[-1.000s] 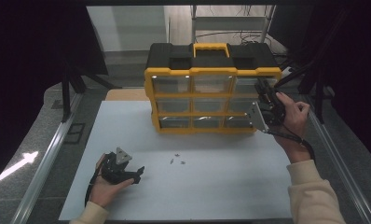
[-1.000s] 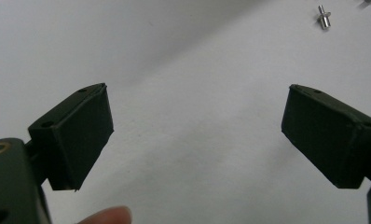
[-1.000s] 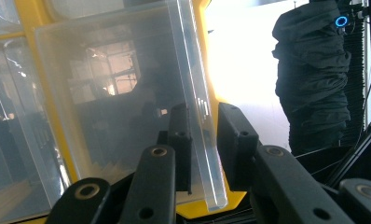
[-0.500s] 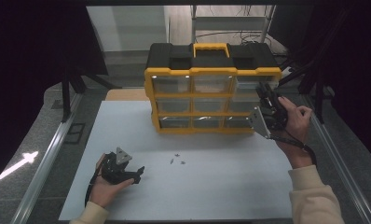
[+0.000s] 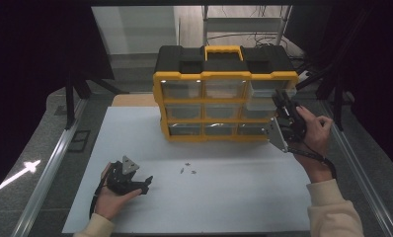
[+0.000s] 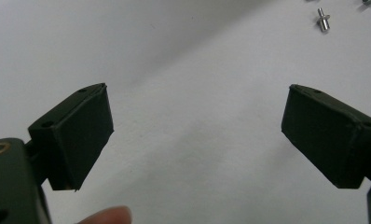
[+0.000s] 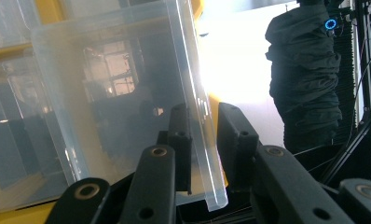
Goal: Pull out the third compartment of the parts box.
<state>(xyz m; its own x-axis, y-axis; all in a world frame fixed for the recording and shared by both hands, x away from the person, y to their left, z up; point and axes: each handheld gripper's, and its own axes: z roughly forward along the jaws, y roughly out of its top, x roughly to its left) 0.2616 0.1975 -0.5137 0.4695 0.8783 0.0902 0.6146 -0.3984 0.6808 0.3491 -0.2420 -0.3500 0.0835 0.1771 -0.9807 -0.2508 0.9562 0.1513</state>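
At the yellow organizer's [image 5: 224, 106] right side, right gripper [image 7: 203, 140] nearly closed, pinching the clear drawer's [image 7: 127, 93] front wall, left gripper [image 6: 197, 135] wide open, holding nothing, low over the white table [image 5: 234, 197], near small screws [image 5: 188, 171].

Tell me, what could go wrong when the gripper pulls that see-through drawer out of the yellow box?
The right gripper pinches only the thin front edge of the clear drawer, so it might slip off. The drawer sits in the organizer, which stands upright; a hard tug could tip or drag it. A drawer pulled out too far could drop, and the small screws already lie loose on the white table.
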